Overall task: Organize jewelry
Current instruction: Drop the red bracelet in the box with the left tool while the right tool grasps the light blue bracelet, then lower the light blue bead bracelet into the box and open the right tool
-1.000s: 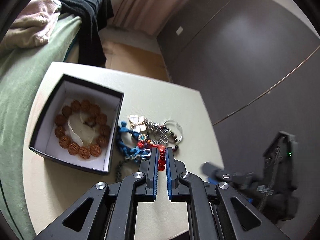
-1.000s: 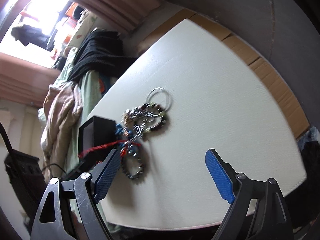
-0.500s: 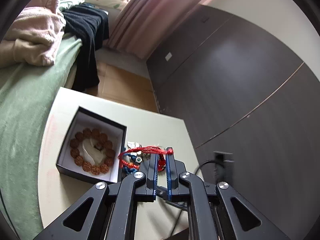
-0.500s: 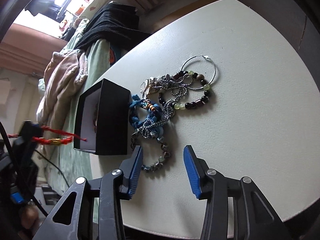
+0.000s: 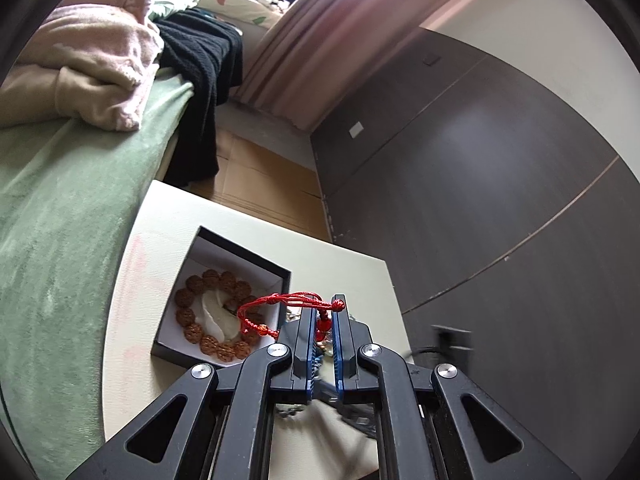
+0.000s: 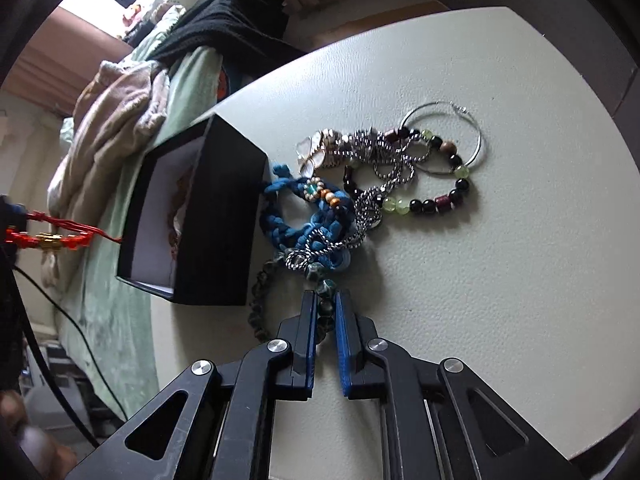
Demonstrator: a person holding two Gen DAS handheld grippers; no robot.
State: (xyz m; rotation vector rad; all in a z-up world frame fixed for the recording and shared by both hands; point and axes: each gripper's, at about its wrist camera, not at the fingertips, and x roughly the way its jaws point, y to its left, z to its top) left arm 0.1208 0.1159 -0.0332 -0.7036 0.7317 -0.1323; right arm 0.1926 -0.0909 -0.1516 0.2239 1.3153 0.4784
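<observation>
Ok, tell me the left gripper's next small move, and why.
Probably lower toward the black box and release: the left gripper holds the red cord bracelet lifted beside it, where the brown bead bracelet already lies.

Left hand-held gripper [image 5: 323, 322] raised, fingers nearly closed, pinching; right hand-held gripper [image 6: 325, 312] low, fingers narrowly parted, pinching
</observation>
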